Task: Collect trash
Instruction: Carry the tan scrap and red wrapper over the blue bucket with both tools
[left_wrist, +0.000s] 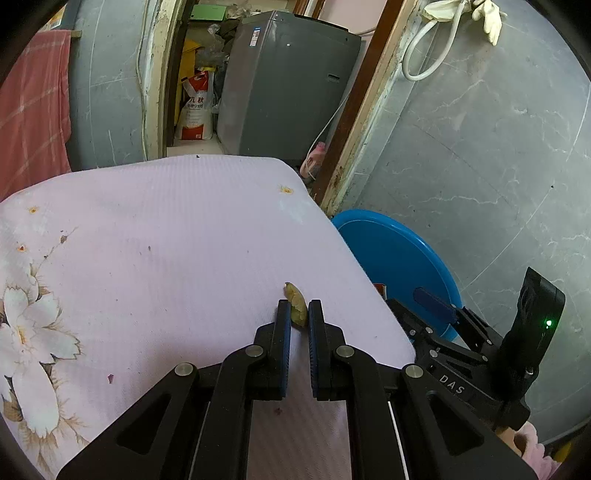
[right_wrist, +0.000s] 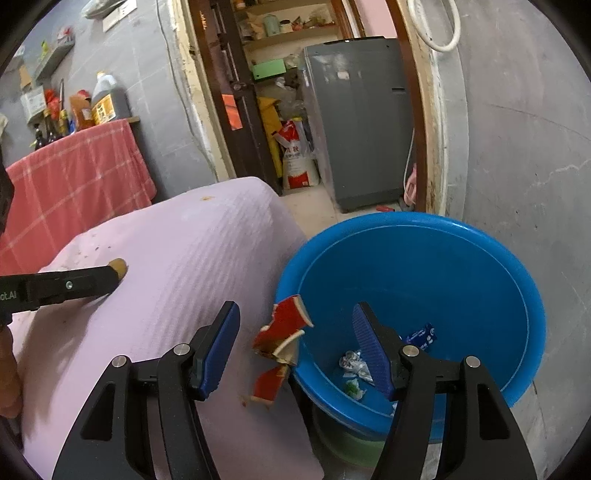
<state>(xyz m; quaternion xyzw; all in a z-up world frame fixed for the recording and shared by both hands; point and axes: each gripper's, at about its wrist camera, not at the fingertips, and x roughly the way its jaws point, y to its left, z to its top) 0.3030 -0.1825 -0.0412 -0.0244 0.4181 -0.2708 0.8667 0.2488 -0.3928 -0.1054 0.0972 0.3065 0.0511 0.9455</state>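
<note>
Trash lies in two places here: a small yellowish scrap (left_wrist: 296, 303) pinched in the left gripper (left_wrist: 299, 314), and a curl of red peel (right_wrist: 280, 341) between the fingers of the right gripper (right_wrist: 295, 328).

In the left wrist view, the left gripper's jaws are clenched on the yellowish scrap, which pokes out beyond the fingertips. It hangs over the near right corner of a table covered with a pale pink cloth (left_wrist: 166, 240). The cloth has large white flowers printed along its left side and a few dark and orange specks scattered over it. Just past the table's right edge sits a blue basin (left_wrist: 399, 258), and the right gripper shows in front of it.

In the right wrist view, the right gripper's jaws stand apart with blue pads facing each other. The red peel, red outside and pale inside, sits in the gap at the table's edge, right beside the rim of the blue basin. The pads do not press on it; whether it rests on the cloth or is in the air I cannot tell. Inside the basin lie crumpled silver foil (right_wrist: 352, 363), a green bit (right_wrist: 352, 387) and a small blue wrapper (right_wrist: 421, 336). The left gripper reaches in from the left with the yellowish scrap at its tip.

Behind the table, an open doorway shows a grey washing machine (right_wrist: 364, 122) and a red and white sack (right_wrist: 297, 158). A red checked cloth (right_wrist: 74, 177) hangs at the left.
</note>
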